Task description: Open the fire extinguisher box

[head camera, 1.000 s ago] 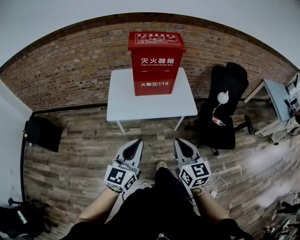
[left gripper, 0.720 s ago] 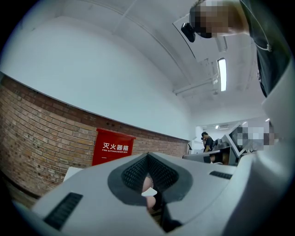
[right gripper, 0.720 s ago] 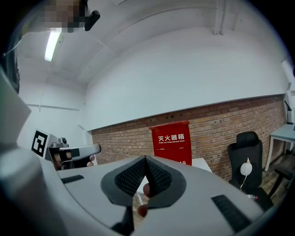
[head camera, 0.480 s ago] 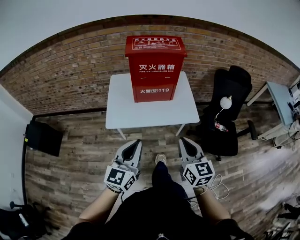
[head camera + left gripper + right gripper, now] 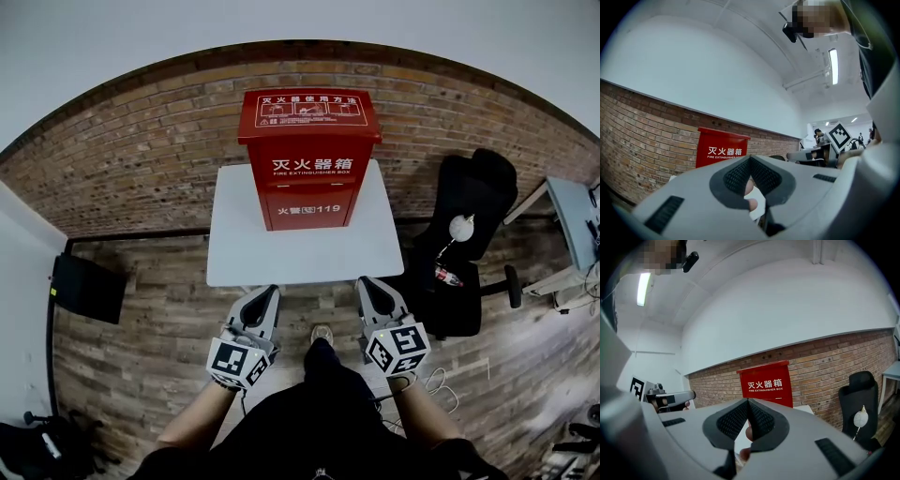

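Note:
A red fire extinguisher box point(image 5: 310, 157) with white lettering stands upright and closed on a white table point(image 5: 302, 246) against the brick wall. It also shows ahead in the left gripper view, the box point(image 5: 720, 148), and in the right gripper view, the box point(image 5: 766, 382). My left gripper point(image 5: 270, 296) and right gripper point(image 5: 365, 287) hang side by side just short of the table's near edge, both shut with nothing between the jaws. Neither touches the box.
A black office chair point(image 5: 466, 239) with a white lamp stands right of the table. A dark flat case point(image 5: 88, 287) lies on the wooden floor at the left. A desk corner point(image 5: 574, 220) shows at the far right.
The table and box have come nearer in the head view as the person stepped forward. Both grippers stay shut and side by side.

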A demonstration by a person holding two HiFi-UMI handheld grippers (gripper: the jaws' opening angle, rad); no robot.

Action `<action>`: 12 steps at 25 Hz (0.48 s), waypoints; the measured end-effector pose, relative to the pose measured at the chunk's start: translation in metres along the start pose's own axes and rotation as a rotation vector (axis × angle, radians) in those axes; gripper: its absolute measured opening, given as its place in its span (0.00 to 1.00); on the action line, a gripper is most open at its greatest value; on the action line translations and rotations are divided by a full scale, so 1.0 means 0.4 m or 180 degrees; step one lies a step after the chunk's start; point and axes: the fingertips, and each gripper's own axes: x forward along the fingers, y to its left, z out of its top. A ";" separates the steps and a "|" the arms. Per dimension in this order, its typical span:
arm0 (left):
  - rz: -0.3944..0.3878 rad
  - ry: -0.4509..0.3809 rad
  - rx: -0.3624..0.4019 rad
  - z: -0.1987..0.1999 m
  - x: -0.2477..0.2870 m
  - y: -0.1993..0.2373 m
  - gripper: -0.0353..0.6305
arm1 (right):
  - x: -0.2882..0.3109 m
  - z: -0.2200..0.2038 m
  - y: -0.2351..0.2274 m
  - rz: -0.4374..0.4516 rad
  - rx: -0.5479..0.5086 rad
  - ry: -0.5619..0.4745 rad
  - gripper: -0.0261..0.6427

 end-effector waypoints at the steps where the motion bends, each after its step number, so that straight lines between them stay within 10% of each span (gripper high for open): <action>1: 0.0013 0.0018 0.0008 0.001 0.026 0.013 0.12 | 0.027 0.008 -0.018 0.0016 0.0012 0.0009 0.07; 12: 0.0231 0.0087 -0.0006 0.056 0.318 0.156 0.12 | 0.306 0.130 -0.200 0.0260 -0.0030 0.0077 0.07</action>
